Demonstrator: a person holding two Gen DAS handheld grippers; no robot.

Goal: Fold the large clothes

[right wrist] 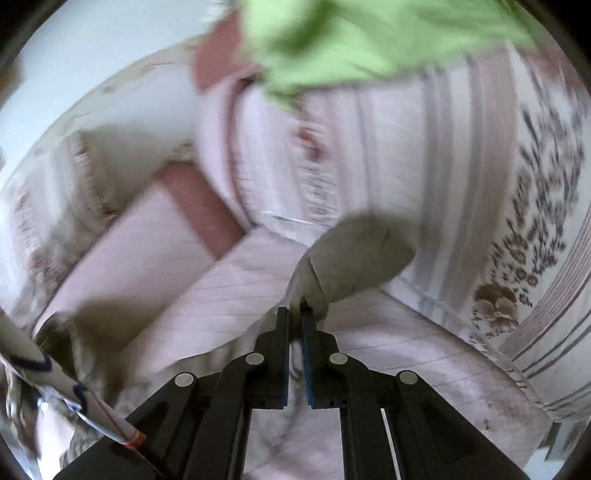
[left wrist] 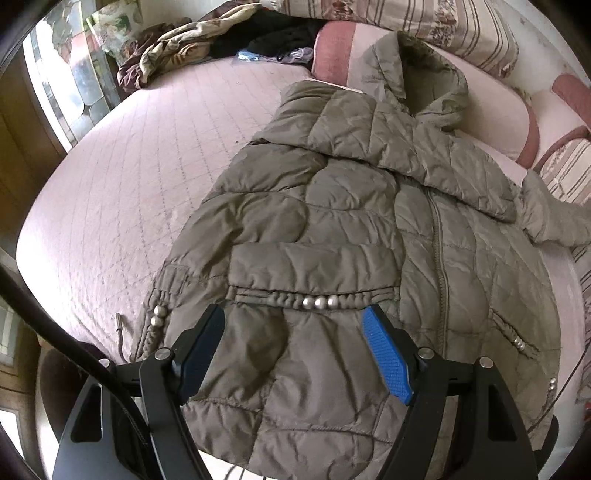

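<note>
L gripper (left wrist: 295, 325) wide open above jacket (left wrist: 332, 229) hem, holding nothing. Jacket flat on bed (left wrist: 110, 192); open quilt to its left. R wrist view only: R gripper (right wrist: 295, 314) clamped on sleeve cuff (right wrist: 354, 254), pillows (right wrist: 424, 155) beyond.

A home bedroom: a bed with a pink quilted cover (left wrist: 122, 184) lies ahead of the left tongs, striped floral pillows (left wrist: 454, 33) beyond, a crumpled blanket (left wrist: 177, 48) far left

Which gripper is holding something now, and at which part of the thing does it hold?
The right gripper is shut on the jacket sleeve, pinching it near the cuff end. The left gripper is open above the jacket and holds nothing.
</note>
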